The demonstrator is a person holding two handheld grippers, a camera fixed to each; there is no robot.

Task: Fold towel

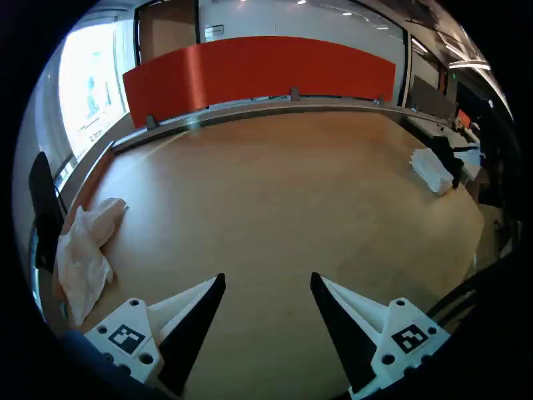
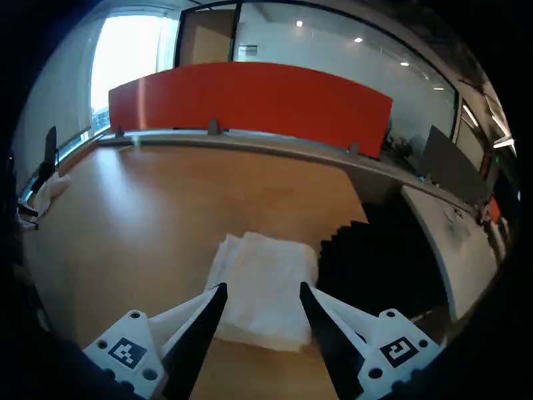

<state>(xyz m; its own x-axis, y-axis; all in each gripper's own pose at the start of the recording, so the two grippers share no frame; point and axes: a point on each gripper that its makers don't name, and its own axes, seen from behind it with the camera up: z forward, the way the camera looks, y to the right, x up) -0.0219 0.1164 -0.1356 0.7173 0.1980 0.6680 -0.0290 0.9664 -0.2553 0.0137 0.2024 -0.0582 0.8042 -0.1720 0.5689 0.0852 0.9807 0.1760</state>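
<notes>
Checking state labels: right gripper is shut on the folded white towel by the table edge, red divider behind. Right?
Not shut. The right gripper view shows the right gripper open, fingers apart over the folded white towel, not pressing on it. The towel does lie by the table edge, red divider behind.

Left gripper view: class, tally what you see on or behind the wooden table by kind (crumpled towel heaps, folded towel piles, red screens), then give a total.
crumpled towel heap: 1
folded towel pile: 1
red screen: 1
Total: 3
</notes>
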